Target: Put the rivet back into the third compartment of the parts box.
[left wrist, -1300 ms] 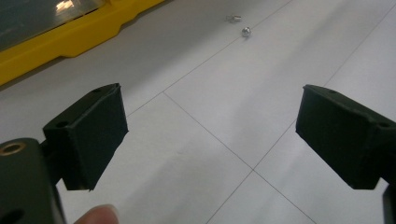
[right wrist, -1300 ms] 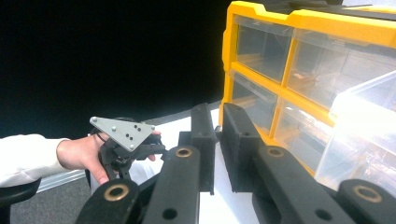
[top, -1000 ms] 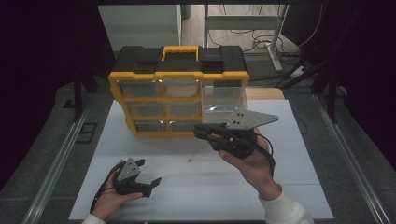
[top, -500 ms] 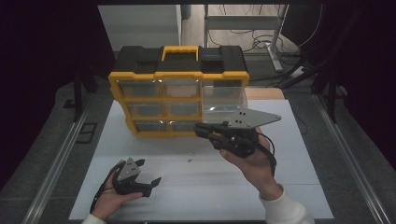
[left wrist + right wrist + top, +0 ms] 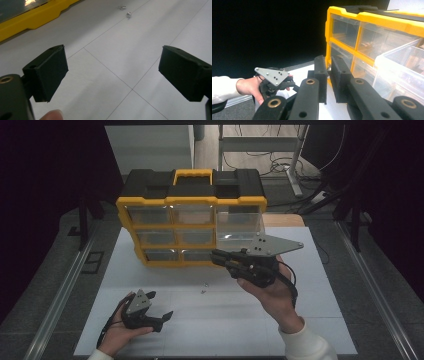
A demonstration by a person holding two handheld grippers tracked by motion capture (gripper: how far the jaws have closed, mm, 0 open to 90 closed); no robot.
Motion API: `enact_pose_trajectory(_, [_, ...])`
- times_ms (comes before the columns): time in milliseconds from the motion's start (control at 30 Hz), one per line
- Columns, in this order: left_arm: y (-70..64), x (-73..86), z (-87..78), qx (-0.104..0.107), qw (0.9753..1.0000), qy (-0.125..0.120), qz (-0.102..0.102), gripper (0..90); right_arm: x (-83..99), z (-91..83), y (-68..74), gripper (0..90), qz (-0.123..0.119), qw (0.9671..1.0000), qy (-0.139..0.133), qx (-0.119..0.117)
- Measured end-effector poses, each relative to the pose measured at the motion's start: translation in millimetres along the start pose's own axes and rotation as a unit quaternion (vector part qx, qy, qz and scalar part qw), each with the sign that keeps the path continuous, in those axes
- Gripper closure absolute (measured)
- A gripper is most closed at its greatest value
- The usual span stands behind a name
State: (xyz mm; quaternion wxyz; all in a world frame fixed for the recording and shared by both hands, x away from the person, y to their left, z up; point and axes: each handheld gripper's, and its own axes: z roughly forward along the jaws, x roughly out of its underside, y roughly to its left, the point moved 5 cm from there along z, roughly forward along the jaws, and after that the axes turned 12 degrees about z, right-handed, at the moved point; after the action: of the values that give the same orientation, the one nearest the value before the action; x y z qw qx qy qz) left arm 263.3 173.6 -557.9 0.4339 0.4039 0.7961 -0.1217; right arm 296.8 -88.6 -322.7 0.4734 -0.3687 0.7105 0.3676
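Screws [image 5: 204, 287] (2) lie near the yellow organizer [image 5: 192, 227].

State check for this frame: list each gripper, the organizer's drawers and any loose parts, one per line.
Left gripper: open, low over the table, holding nothing.
Right gripper: jaws nearly together, nothing visible between them, held in front of the organizer.
Organizer: upright on the table.
Top right drawer: pulled out.
Other drawers: pushed in.
Two small metal parts: loose on the table.
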Motion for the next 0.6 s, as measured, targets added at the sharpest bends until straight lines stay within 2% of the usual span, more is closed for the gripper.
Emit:
enact_pose_trajectory(267, [-0.5, 0.2, 0.4, 0.001, 1.0, 0.001, 0.002, 9.2, 0.0, -0.6, -0.7, 83.1, -0.007, 0.9999, 0.001, 0.011])
enact_pose_trajectory(600, [-1.8, 0.6, 1.5, 0.003, 1.0, 0.005, 0.006, 9.2, -0.1, -0.8, -1.2, 83.2, -0.009, 0.9999, 0.0, 0.014])
